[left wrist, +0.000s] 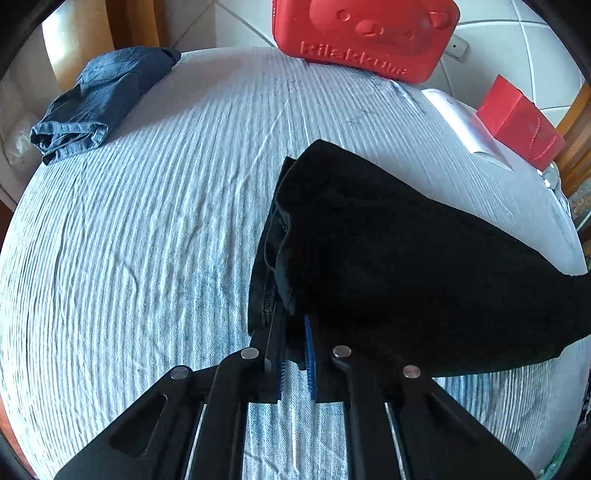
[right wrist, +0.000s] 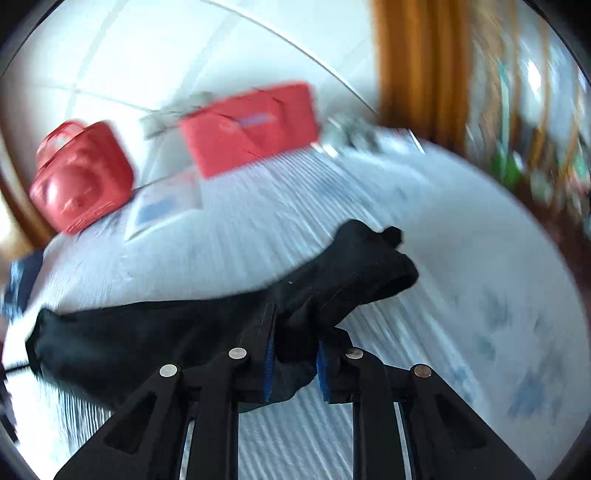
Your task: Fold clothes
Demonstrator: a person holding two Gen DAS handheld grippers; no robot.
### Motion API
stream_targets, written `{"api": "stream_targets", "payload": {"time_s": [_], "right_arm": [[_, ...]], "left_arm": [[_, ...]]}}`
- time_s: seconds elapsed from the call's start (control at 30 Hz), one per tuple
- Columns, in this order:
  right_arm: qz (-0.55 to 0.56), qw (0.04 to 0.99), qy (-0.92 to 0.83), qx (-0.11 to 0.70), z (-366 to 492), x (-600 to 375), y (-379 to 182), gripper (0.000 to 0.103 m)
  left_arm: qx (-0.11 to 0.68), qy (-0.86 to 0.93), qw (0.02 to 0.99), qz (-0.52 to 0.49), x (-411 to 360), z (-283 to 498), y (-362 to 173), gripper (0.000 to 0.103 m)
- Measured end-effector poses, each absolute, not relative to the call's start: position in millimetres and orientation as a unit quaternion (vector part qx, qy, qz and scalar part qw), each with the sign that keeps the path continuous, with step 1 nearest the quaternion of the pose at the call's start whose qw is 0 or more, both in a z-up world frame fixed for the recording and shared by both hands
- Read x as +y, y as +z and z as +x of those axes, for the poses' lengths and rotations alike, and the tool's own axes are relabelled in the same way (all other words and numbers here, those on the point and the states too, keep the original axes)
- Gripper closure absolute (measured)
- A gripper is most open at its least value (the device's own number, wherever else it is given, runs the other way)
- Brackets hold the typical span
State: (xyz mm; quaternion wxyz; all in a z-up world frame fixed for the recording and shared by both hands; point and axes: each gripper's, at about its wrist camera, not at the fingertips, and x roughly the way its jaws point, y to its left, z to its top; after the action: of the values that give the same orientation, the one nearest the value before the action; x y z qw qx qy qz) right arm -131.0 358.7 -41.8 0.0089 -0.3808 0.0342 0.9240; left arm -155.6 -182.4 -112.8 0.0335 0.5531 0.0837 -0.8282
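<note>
Garment: a black garment (left wrist: pixel 388 251), limp and matte, hangs partly lifted over the right half of the table (left wrist: pixel 155 229); it looks like thick, soft cloth, though what kind of garment it is cannot be told.
Handling: judged light and floppy, without stiffness; it will sag between two holds and drape wherever it is let go. Not fragile, probably not slippery against ribbed pads.
Where to hold: best at hems or seamed edges, where layers bunch and give the pads bulk; the stitched edge (left wrist: pixel 269 295) near the left fingers is such a place.
Left gripper (left wrist: pixel 293 354): clenched on the garment's near edge, cloth pinched between the blue pads (left wrist: pixel 308 354).
Right gripper (right wrist: pixel 293 363): grasping a thick bunched fold of the same garment (right wrist: pixel 155 343); the view is blurred.
Surface: the table wears a pale striped cloth (right wrist: pixel 332 192).
Far left corner: a folded denim garment (left wrist: pixel 99 99).
Far edge: a red case (left wrist: pixel 364 35).
Right edge: a red box (left wrist: pixel 519 123) on white paper (left wrist: pixel 460 118).
</note>
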Motion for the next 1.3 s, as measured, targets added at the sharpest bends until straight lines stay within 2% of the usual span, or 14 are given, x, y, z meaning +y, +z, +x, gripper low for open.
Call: {"api": "stream_targets", "payload": {"time_s": [0.13, 0.23, 0.4, 0.47, 0.67, 0.73, 0.83, 1.03, 1.17, 1.23, 1.3], "right_arm": [[-0.347, -0.069, 0.935, -0.019, -125, 296, -17, 0.087], [-0.333, -0.127, 0.934, -0.018, -126, 253, -4, 0.093], [-0.322, -0.216, 0.922, -0.009, -138, 166, 6, 0.094], [-0.345, -0.216, 0.913, 0.016, -143, 156, -8, 0.094], [-0.393, -0.111, 0.910, 0.065, -131, 230, -40, 0.094], [-0.413, -0.080, 0.905, 0.069, -128, 270, -47, 0.094], [-0.441, -0.080, 0.891, 0.071, -133, 311, -52, 0.092], [-0.457, -0.145, 0.875, 0.061, -180, 362, -55, 0.092], [-0.470, -0.253, 0.845, 0.016, -233, 380, -64, 0.092], [-0.484, -0.302, 0.821, -0.003, -259, 385, -72, 0.089], [-0.501, -0.340, 0.796, -0.011, -280, 389, -80, 0.081]], "left_arm": [[0.087, -0.830, 0.021, 0.550, -186, -156, -108, 0.095], [0.094, -0.834, 0.016, 0.543, -189, -155, -103, 0.095], [0.107, -0.834, 0.002, 0.541, -198, -152, -97, 0.094], [0.101, -0.835, -0.001, 0.540, -198, -147, -94, 0.092], [0.057, -0.844, 0.009, 0.533, -186, -137, -72, 0.089], [0.046, -0.849, 0.008, 0.527, -174, -134, -61, 0.080], [0.053, -0.852, -0.008, 0.520, -140, -130, -47, 0.071], [0.086, -0.853, -0.043, 0.513, -25, -135, -44, 0.069], [0.120, -0.854, -0.017, 0.507, 55, -148, -53, 0.069], [0.151, -0.850, 0.007, 0.505, 86, -156, -58, 0.068], [0.180, -0.842, 0.025, 0.508, 111, -162, -63, 0.066]]}}
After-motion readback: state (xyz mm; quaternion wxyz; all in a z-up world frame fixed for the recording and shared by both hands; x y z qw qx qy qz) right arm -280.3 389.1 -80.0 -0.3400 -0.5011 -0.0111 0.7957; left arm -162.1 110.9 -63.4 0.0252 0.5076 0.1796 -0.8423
